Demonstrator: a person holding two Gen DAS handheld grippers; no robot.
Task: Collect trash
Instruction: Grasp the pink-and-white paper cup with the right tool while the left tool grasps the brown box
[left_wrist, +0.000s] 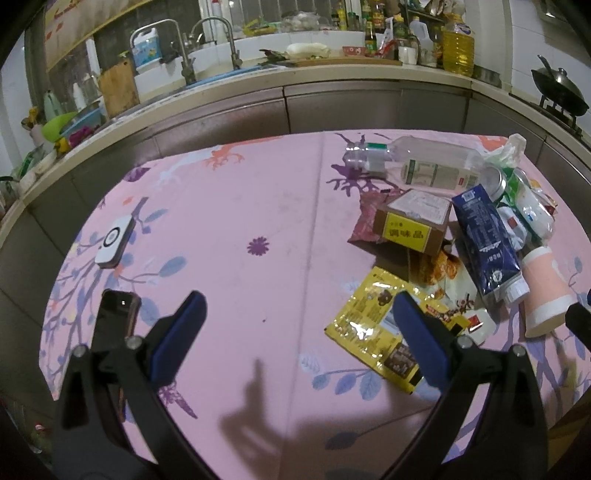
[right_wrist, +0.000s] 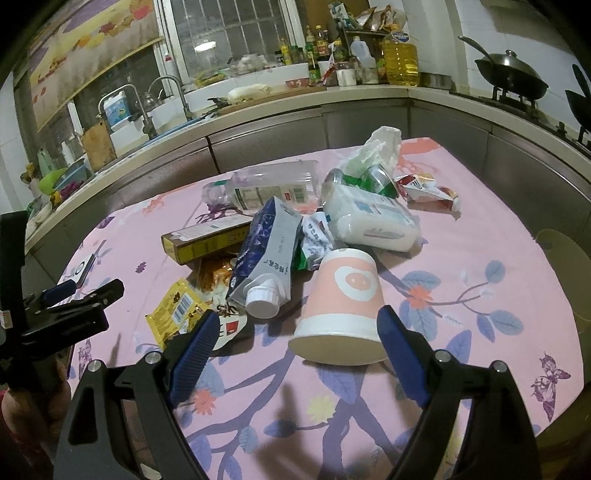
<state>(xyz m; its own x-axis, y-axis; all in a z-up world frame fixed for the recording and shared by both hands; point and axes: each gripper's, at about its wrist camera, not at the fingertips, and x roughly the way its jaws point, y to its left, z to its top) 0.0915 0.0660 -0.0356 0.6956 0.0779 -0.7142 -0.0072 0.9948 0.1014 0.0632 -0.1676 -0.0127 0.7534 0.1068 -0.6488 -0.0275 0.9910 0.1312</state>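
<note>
A heap of trash lies on the pink floral tablecloth (left_wrist: 258, 206). It holds a clear plastic bottle (left_wrist: 424, 162), a brown box with a yellow label (left_wrist: 410, 221), a blue carton with a white cap (left_wrist: 487, 247), a yellow snack wrapper (left_wrist: 373, 332) and a pink paper cup (right_wrist: 343, 306) lying on its side. My left gripper (left_wrist: 299, 332) is open and empty, its right finger over the yellow wrapper. My right gripper (right_wrist: 295, 339) is open, its fingers on either side of the cup's rim, a little in front of it. The left gripper also shows in the right wrist view (right_wrist: 81, 291).
A white device (left_wrist: 114, 240) and a dark phone (left_wrist: 118, 314) lie at the table's left. Beyond the table runs a kitchen counter (left_wrist: 295, 77) with a sink, bottles and a wok (left_wrist: 557, 88). A white packet (right_wrist: 373, 221) and a green can (right_wrist: 376, 177) lie in the heap.
</note>
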